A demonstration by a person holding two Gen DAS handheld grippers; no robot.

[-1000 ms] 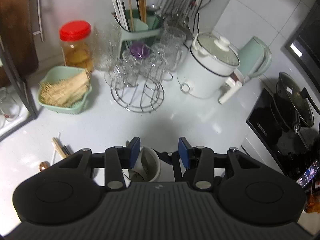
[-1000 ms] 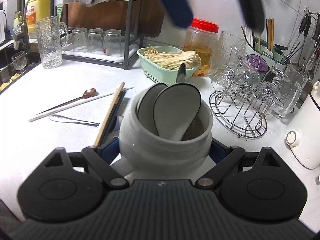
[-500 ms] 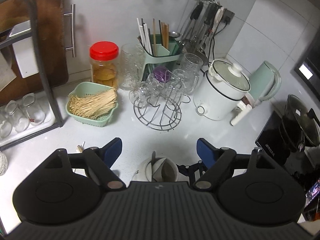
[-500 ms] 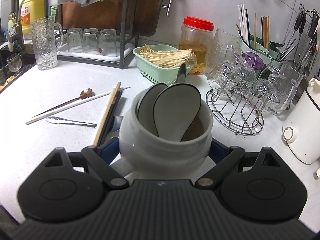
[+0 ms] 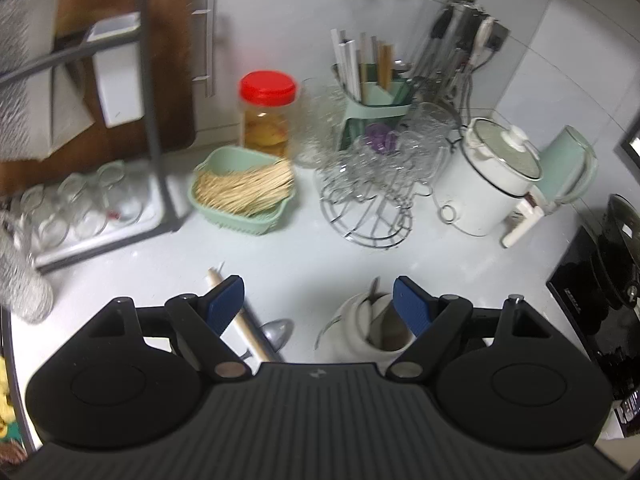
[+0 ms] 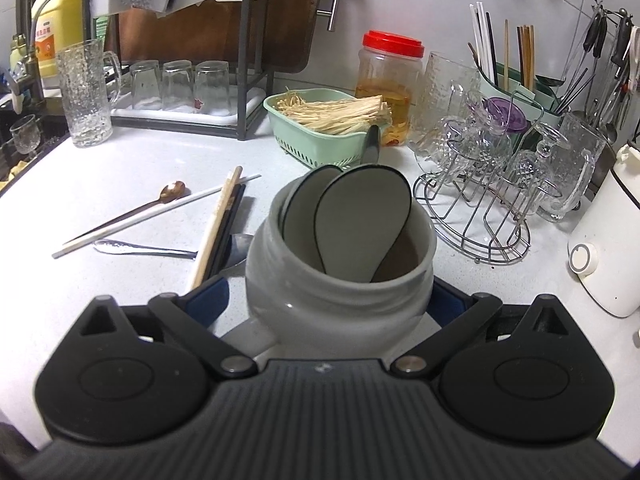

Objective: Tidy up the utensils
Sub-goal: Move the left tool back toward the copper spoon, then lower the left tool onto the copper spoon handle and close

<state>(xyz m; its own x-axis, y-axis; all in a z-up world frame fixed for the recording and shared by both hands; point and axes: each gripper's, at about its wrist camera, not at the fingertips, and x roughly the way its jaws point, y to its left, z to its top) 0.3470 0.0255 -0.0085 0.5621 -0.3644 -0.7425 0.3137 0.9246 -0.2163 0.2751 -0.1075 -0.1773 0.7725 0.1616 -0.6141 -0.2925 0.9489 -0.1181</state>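
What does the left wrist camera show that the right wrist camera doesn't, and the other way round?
Only the left wrist view: the kettle, the stove with a dark pot, and the open left tool, empty.

Only the right wrist view: the yellow bottle, the glass mug, and the right tool, its jaws opening either side of the crock.

Both: the crock holding spoons, loose chopsticks, the green basket, the red-lidded jar and the glass rack.
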